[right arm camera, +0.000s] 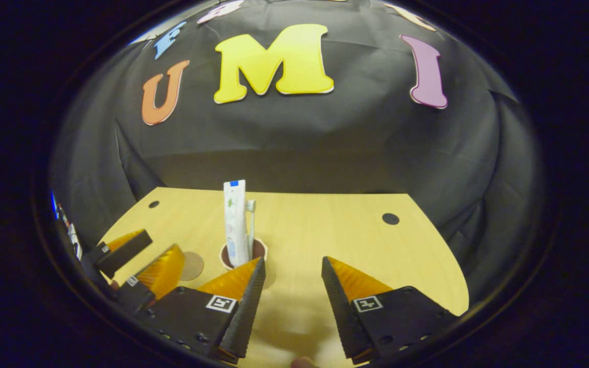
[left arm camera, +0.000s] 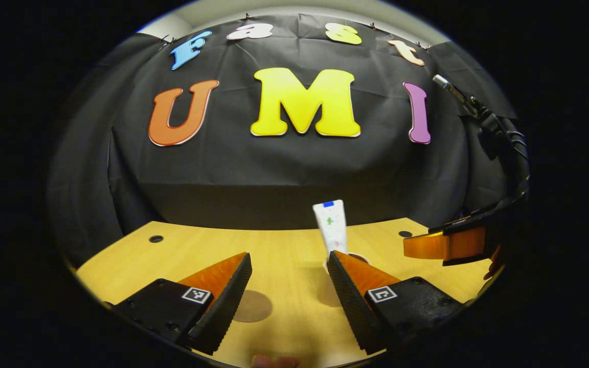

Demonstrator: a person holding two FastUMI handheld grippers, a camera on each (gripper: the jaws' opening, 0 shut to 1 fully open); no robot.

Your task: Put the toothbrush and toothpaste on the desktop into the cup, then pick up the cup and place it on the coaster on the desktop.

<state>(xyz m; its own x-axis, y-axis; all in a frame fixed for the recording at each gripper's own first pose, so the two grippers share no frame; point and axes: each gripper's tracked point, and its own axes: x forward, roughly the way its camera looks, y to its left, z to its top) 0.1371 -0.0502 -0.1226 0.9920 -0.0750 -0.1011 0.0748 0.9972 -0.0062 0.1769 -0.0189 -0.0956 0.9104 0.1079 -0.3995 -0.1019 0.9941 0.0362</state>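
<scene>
Wooden tabletop (right arm camera: 325, 225) mid-frame carries the cup (right arm camera: 244, 254) holding toothpaste (right arm camera: 235, 220) and toothbrush (right arm camera: 250, 220), coaster (right arm camera: 191, 266) lower left; both hand-held grippers, left (left arm camera: 288, 278) and right (right arm camera: 289, 286), released, so a clumsy grasp might tip it.

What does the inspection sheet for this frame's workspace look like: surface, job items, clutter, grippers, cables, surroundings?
Surface: wooden desktop with round holes.
Job's things: toothpaste and toothbrush stand upright in the cup; the coaster lies bare to the cup's left, apart from it.
Clutter: nothing seen.
Grippers: left gripper open, holding nothing; right gripper open, holding nothing.
Cables: dark cables run behind the right gripper in the left gripper view.
Surroundings: black cloth wall behind the desktop.
</scene>
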